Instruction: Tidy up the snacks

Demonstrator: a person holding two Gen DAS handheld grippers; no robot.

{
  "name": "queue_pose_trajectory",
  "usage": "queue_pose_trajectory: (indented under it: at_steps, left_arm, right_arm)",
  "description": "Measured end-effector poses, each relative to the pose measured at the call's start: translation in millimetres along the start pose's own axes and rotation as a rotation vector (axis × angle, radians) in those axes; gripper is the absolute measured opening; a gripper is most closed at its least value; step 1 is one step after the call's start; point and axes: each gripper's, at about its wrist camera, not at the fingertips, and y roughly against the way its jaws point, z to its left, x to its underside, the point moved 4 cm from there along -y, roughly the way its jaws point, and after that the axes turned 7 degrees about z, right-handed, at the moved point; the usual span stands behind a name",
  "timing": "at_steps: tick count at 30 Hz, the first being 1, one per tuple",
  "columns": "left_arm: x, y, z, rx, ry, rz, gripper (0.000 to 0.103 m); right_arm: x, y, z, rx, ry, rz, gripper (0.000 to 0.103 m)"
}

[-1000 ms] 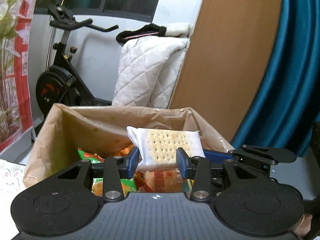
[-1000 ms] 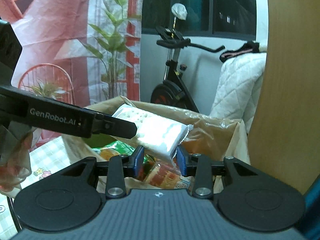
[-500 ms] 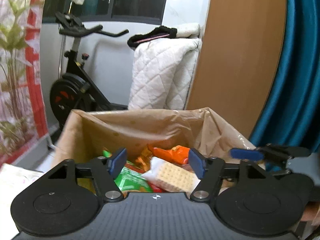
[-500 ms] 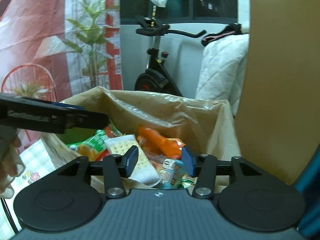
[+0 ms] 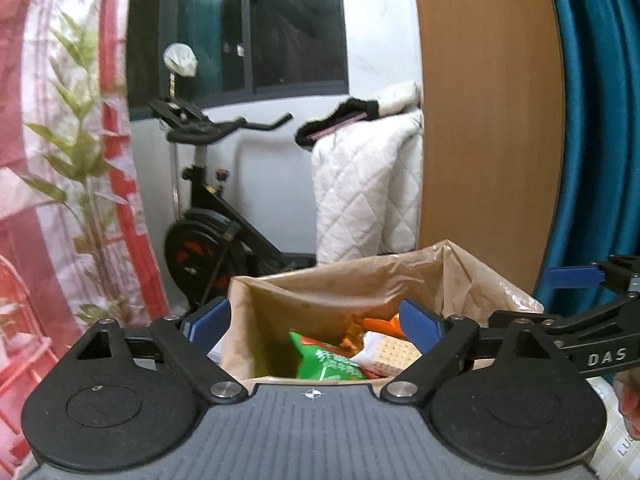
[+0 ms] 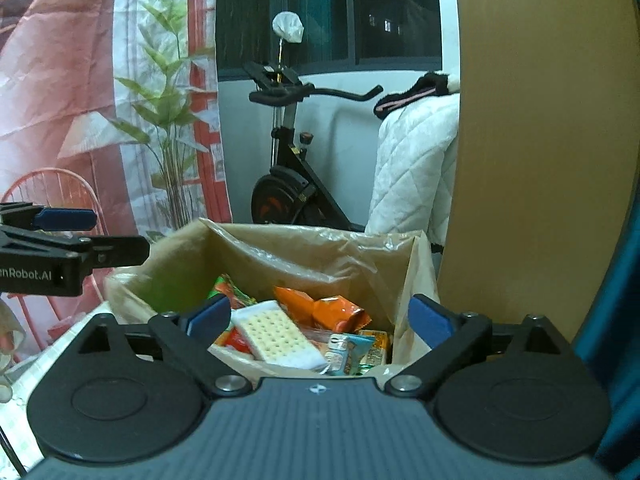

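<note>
A brown paper bag (image 5: 320,292) lined with clear plastic stands open in front of both grippers; it also shows in the right wrist view (image 6: 304,256). Inside lie a cracker pack (image 6: 276,334), a green snack bag (image 5: 326,360), orange packets (image 6: 320,306) and several other snacks. The cracker pack also shows in the left wrist view (image 5: 390,354). My left gripper (image 5: 316,322) is open and empty above the bag's near edge. My right gripper (image 6: 320,318) is open and empty, also above the bag. Each gripper shows at the edge of the other's view.
An exercise bike (image 6: 288,184) stands behind the bag. A white quilted blanket (image 5: 368,188) hangs beside a wooden panel (image 5: 488,120). A teal curtain (image 5: 600,120) is at the right. A plant (image 6: 168,120) and a red chair (image 6: 52,192) are at the left.
Both grippers let go of the cracker pack, which dropped into the bag. Both jaws opened wide and the grippers drew back and up from the bag.
</note>
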Motion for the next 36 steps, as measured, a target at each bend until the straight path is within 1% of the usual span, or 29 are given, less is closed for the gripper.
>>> queue_pose_trajectory:
  at_steps: [4, 8, 10, 12, 15, 17, 22, 29, 36]
  left_arm:
    - [2.9, 32.9, 2.8, 0.004, 0.010, -0.031, 0.095]
    - [4.0, 64.0, 8.6, 0.002, 0.070, -0.044, 0.096]
    - [4.9, 79.3, 8.7, -0.012, 0.083, -0.054, 0.097]
    - [6.7, 92.2, 8.0, -0.026, 0.094, -0.067, 0.097]
    - [8.9, 107.3, 8.8, -0.026, 0.121, -0.086, 0.097]
    - [9.8, 113.8, 8.0, -0.020, 0.130, -0.094, 0.097]
    - [13.1, 122.4, -0.4, -0.078, 0.101, -0.104, 0.098]
    - [21.7, 128.3, -1.9, -0.055, 0.141, -0.088, 0.098]
    - [24.2, 129.7, -2.4, -0.068, 0.155, -0.075, 0.098]
  right_arm:
    - [1.7, 27.7, 11.4, 0.006, -0.015, -0.030, 0.102]
    - [5.6, 52.7, 23.9, 0.034, -0.016, -0.046, 0.102]
    - [9.1, 66.6, 31.4, 0.049, -0.017, -0.057, 0.102]
    - [13.3, 80.1, 35.6, 0.041, -0.032, -0.071, 0.102]
    - [18.9, 94.9, 40.7, 0.021, -0.057, -0.082, 0.102]
    - [21.1, 102.1, 43.7, 0.009, -0.062, -0.088, 0.102]
    - [22.8, 114.3, 48.8, 0.002, -0.056, -0.098, 0.102]
    - [26.8, 122.2, 50.1, -0.001, -0.065, -0.098, 0.102]
    - [29.1, 123.4, 47.4, 0.001, -0.067, -0.088, 0.102]
